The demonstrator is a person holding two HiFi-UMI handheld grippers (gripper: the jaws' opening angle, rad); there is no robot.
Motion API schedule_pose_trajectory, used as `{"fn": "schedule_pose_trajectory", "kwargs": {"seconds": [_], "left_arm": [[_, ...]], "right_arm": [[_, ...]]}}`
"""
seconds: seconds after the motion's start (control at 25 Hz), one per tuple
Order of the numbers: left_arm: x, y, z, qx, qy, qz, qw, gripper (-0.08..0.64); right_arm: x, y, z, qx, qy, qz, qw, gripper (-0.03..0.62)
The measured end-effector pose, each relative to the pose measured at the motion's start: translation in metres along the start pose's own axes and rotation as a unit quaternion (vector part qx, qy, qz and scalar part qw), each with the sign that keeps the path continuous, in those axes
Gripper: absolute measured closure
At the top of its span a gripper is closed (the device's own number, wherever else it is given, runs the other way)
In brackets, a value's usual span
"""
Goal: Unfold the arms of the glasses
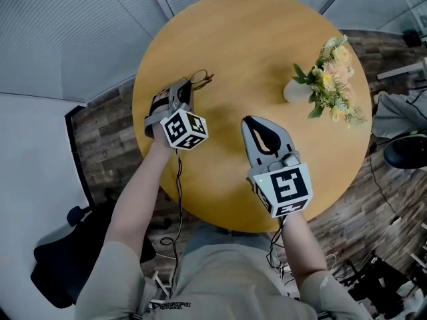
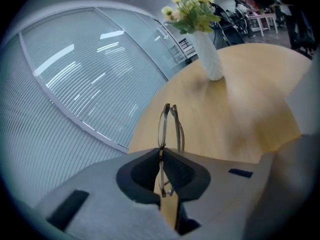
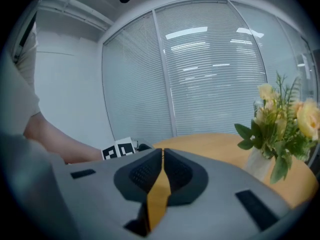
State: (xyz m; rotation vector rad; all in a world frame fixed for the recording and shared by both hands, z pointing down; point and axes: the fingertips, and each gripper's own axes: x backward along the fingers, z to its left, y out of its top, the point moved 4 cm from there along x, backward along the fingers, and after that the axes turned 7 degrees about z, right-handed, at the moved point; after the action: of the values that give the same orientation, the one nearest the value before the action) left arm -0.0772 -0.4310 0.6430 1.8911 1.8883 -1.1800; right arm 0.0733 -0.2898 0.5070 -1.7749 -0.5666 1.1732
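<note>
The thin metal-framed glasses stand on edge, folded, and stick out past my left gripper, whose jaws are shut on the frame. In the head view the glasses poke from the left gripper at the left side of the round wooden table. My right gripper hovers over the table's middle, to the right of the left one, jaws shut with nothing between them. Its own view shows the closed pads meeting, and the left gripper's marker cube beyond them.
A white vase of yellow and pink flowers stands at the table's right side, also seen as the vase ahead of the left gripper and the flowers right of the right one. Window blinds and wood-patterned floor surround the table.
</note>
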Motion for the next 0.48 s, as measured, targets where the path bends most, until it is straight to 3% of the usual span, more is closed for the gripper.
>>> {"fn": "schedule_pose_trajectory", "kwargs": {"seconds": [0.2, 0.32, 0.48], "left_arm": [[0.035, 0.008, 0.032, 0.120, -0.026, -0.026, 0.9921, 0.523], [0.064, 0.010, 0.057, 0.212, -0.043, -0.049, 0.9751, 0.523], [0.108, 0.012, 0.085, 0.280, -0.034, -0.079, 0.9561, 0.523]], "right_arm": [[0.023, 0.033, 0.006, 0.004, 0.002, -0.032, 0.999, 0.558], [0.038, 0.052, 0.012, 0.007, 0.005, -0.051, 0.999, 0.558], [0.063, 0.078, 0.024, 0.035, 0.003, -0.076, 0.997, 0.558]]}}
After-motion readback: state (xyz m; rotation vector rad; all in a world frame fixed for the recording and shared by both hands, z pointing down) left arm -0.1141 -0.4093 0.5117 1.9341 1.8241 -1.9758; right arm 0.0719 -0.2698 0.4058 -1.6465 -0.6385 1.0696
